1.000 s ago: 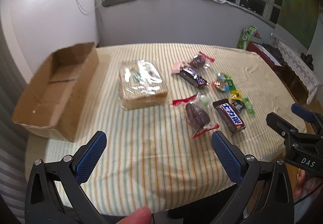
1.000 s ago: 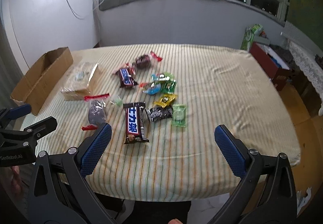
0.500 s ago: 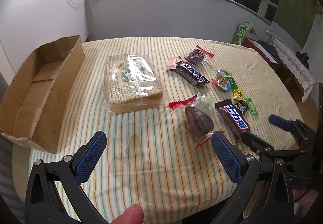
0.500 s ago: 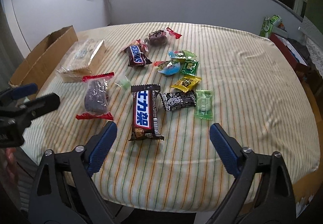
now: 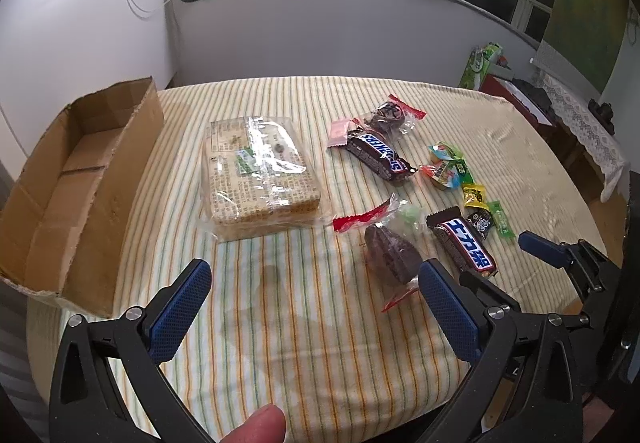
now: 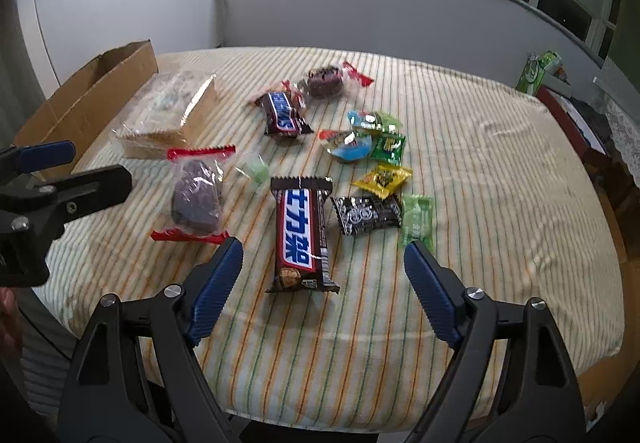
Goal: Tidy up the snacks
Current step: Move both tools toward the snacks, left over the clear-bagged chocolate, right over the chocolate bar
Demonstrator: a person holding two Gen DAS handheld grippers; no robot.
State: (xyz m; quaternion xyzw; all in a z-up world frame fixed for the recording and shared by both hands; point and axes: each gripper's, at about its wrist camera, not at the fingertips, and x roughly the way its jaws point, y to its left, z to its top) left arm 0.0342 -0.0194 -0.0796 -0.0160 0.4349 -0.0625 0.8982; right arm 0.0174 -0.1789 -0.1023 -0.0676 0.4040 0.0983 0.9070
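Observation:
Snacks lie on a striped tablecloth (image 5: 280,323). A large wrapped cracker pack (image 5: 258,173) lies left of centre, next to an open cardboard box (image 5: 76,187). A Snickers bar (image 6: 300,235) lies just ahead of my open, empty right gripper (image 6: 324,271). A chocolate cake in a clear wrapper (image 5: 390,253) lies right of my open, empty left gripper (image 5: 316,303). A second Snickers bar (image 5: 378,157), another wrapped cake (image 5: 390,115) and several small candies (image 6: 380,179) lie farther back.
The cardboard box (image 6: 84,103) stands along the table's left edge. A red cabinet with a green packet (image 5: 480,67) stands beyond the table's far right. A wall and window ledge run behind the table.
Both grippers have moved forward and lower toward the table. The Snickers bar now sits closer between the right gripper's fingers. No snack has moved.

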